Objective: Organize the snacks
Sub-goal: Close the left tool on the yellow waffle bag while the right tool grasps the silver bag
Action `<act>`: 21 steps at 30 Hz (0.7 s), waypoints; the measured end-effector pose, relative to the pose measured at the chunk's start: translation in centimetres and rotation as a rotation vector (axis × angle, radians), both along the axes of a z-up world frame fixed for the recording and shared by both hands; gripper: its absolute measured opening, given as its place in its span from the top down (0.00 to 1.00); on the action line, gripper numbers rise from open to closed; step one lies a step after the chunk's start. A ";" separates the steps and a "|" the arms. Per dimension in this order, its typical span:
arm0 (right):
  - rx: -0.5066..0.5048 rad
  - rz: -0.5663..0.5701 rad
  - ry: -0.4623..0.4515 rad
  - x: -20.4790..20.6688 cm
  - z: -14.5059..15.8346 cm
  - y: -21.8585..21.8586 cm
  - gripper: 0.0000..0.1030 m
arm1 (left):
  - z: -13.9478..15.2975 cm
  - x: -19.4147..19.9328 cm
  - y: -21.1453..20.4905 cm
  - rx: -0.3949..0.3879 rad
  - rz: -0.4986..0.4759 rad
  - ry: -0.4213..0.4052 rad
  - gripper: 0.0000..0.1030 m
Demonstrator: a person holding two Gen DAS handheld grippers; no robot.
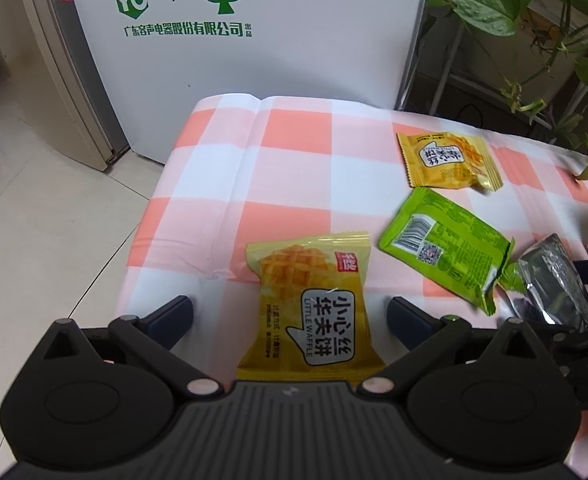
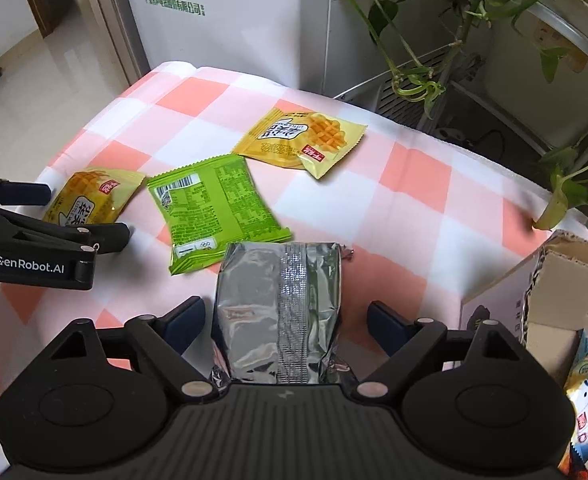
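Snacks are lying scattered on a pink-and-white checked cloth [image 2: 413,184], all in crinkly sealed pouches. A silver foil pack [image 2: 280,312], shiny and creased with a dotted seam down its middle, is sitting between the fingers of the right gripper [image 2: 284,320], whose jaws are standing wide with a gap on each side of the foil, not pressing it. A glossy yellow waffle pack [image 1: 311,308] is lying between the fingers of the left gripper [image 1: 290,314]; those jaws are also spread wide and clear of the wrapper. A green pack [image 2: 218,212], back side up with barcode and fine print, is resting just beside the foil pack, between it and the left gripper. A second waffle pack [image 2: 299,142] is lying farther back on the cloth. At the right, an open cardboard box [image 2: 565,276] is holding another wrapper. Leafy vines [image 2: 413,60] are hanging behind the table.
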State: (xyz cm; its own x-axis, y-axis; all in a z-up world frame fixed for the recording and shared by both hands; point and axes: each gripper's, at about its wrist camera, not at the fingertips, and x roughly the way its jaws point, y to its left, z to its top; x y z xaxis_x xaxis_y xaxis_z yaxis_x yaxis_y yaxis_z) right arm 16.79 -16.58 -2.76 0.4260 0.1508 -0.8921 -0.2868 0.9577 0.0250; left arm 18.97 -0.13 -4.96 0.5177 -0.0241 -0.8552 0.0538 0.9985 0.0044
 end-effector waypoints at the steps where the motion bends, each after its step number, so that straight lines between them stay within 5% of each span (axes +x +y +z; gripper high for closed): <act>1: 0.000 -0.001 -0.004 0.0 0.1 0.0 0.16 | 0.0 0.0 0.0 0.001 0.001 0.000 0.02; 6: -0.004 -0.005 -0.027 -0.2 0.5 0.0 0.35 | 0.5 -0.4 -0.5 -0.006 -0.029 -0.024 0.20; 11: -0.006 -0.014 -0.027 -0.3 0.6 0.1 0.35 | 1.1 -0.8 -1.3 -0.009 -0.065 -0.034 0.49; 21: -0.014 -0.024 -0.042 -1.0 1.8 0.0 0.35 | 1.8 -1.6 -1.4 -0.001 -0.072 -0.039 0.53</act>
